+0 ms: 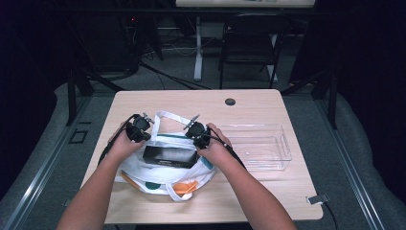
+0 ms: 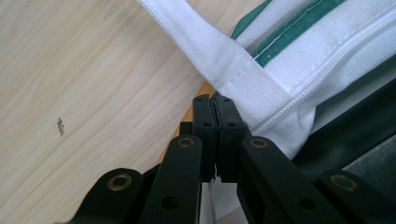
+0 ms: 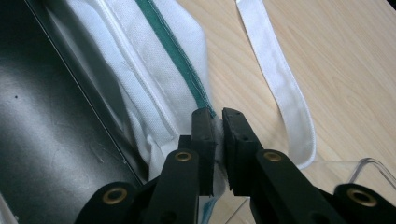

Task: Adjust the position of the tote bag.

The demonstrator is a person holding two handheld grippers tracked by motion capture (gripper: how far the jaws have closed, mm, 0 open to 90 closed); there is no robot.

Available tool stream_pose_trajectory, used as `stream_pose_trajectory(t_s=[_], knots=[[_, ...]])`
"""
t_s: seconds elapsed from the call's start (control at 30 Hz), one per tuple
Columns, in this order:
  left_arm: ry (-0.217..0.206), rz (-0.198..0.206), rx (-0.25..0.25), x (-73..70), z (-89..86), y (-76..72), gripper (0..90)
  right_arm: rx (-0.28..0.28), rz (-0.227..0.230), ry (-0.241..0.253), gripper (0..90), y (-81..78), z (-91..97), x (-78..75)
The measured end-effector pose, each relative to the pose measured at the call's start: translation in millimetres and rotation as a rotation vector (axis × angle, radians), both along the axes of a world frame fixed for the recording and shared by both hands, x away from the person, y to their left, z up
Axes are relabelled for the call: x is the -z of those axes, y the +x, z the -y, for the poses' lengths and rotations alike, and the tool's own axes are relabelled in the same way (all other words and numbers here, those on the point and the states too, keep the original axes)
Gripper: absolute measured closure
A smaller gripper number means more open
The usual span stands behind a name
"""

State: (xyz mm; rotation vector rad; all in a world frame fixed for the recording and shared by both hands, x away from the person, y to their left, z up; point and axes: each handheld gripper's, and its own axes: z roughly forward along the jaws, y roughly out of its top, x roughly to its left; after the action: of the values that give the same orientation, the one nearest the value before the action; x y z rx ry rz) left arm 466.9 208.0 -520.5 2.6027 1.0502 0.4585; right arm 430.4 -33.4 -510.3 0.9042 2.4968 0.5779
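Observation:
A white cloth bag [image 1: 143, 173] with teal and orange spots lies on the wooden table [image 1: 191, 100], its mouth facing away from the person. A black box [image 1: 170, 156] rests in that mouth. My left gripper [image 1: 137, 128] holds the left side of the bag's rim. In the left gripper view my left gripper [image 2: 215, 99] is shut on the white hem [image 2: 275, 100] beside a strap [image 2: 201, 42]. My right gripper [image 1: 198, 134] holds the right side of the rim. In the right gripper view my right gripper [image 3: 215, 114] is shut on white fabric [image 3: 163, 93] with teal trim, next to the black box [image 3: 46, 130].
A clear plastic bin [image 1: 283, 143] stands empty to the right of the bag, and its corner [image 3: 369, 163] is close to the right gripper. The bag's loose strap [image 3: 280, 74] lies on the table. A cable hole [image 1: 230, 101] sits near the far edge, and a dark chair [image 1: 251, 43] stands beyond the table.

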Motion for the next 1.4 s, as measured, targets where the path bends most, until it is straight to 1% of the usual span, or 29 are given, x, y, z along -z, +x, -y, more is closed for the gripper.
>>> stream_pose_trajectory(t_s=[0.07,0.1,0.17,0.27,0.3,0.4,0.5,0.53,0.6,0.63,0.67,0.77,0.9,0.93,1.03,1.07,1.1,1.13,1.17,1.23,1.27,1.3,1.33,1.37,1.4], knots=[[0.005,-0.002,0.0,0.2,0.3,0.0,88.9,0.001,-0.005,-0.002,83.4,0.6,-0.2,0.7],[0.009,0.005,-0.004,0.9,0.7,-0.2,89.0,0.003,-0.004,-0.003,83.3,0.9,-0.4,1.1],[0.005,-0.004,0.0,0.8,0.4,0.0,88.9,0.003,-0.007,-0.002,83.3,1.3,-0.6,1.5],[0.006,-0.005,-0.001,0.9,0.4,-0.1,88.9,-0.001,-0.014,-0.011,83.2,2.0,-0.3,1.0],[0.006,-0.006,-0.001,1.0,0.5,-0.2,88.9,0.004,-0.009,-0.004,83.1,1.6,-0.6,1.7],[0.012,-0.001,-0.002,1.5,1.4,-0.6,88.9,0.002,-0.002,-0.002,82.5,0.4,-0.7,1.0],[0.016,-0.006,0.001,1.3,1.7,-0.5,88.9,0.007,0.001,0.03,79.4,-1.4,0.5,-1.3],[0.016,-0.007,0.001,1.3,1.6,-0.5,88.9,0.005,-0.004,0.031,78.5,-2.0,1.6,-3.4],[0.013,-0.006,-0.002,1.4,1.4,-0.4,88.9,0.002,0.006,0.05,76.4,-4.1,3.0,-6.0],[0.013,-0.006,-0.002,1.3,1.4,-0.3,88.9,-0.005,0.007,0.043,76.1,-5.6,4.0,-9.0],[0.013,-0.006,-0.002,1.4,1.3,-0.3,89.0,-0.004,0.022,0.068,75.4,-7.4,4.1,-9.9],[0.016,-0.006,-0.002,1.6,1.2,0.0,88.9,-0.014,0.029,0.073,72.3,-12.9,5.5,-18.8],[0.017,-0.009,-0.002,1.6,1.6,-0.2,88.9,-0.014,0.041,0.085,68.6,-18.6,7.8,-26.2],[0.016,-0.009,-0.002,1.6,1.6,-0.3,88.9,-0.012,0.043,0.095,67.7,-20.2,8.3,-27.4],[0.017,-0.006,-0.004,1.1,1.2,-0.7,88.9,-0.011,0.043,0.106,65.7,-26.0,10.6,-32.7],[0.018,0.001,-0.006,1.4,1.3,-0.9,88.9,-0.012,0.045,0.108,65.3,-28.5,11.4,-34.0],[0.021,-0.003,-0.006,1.0,1.3,-1.0,88.9,-0.014,0.047,0.108,64.9,-30.9,12.5,-35.0],[0.02,0.001,-0.008,1.1,1.2,-1.1,88.9,-0.017,0.043,0.097,64.6,-33.1,13.6,-36.6],[0.019,-0.003,-0.008,0.9,1.2,-1.0,88.9,-0.017,0.047,0.098,64.4,-35.5,14.7,-37.4],[0.02,0.002,-0.01,1.2,1.5,-1.2,88.9,-0.016,0.048,0.11,63.9,-40.0,17.5,-39.5],[0.017,-0.006,-0.006,1.0,1.3,-0.9,88.9,-0.012,0.046,0.114,63.7,-42.3,18.8,-40.6],[0.017,0.001,-0.01,1.3,1.4,-1.1,88.9,-0.012,0.047,0.109,63.5,-44.1,20.3,-41.9],[0.017,0.0,-0.01,1.1,1.3,-1.0,88.9,-0.011,0.041,0.12,63.0,-45.6,21.3,-42.2],[0.019,0.0,-0.011,1.0,1.3,-1.0,88.9,-0.012,0.029,0.11,62.7,-46.7,22.5,-43.1],[0.02,0.001,-0.012,1.0,1.4,-1.1,88.9,-0.008,0.026,0.114,62.5,-48.3,22.8,-42.5]])
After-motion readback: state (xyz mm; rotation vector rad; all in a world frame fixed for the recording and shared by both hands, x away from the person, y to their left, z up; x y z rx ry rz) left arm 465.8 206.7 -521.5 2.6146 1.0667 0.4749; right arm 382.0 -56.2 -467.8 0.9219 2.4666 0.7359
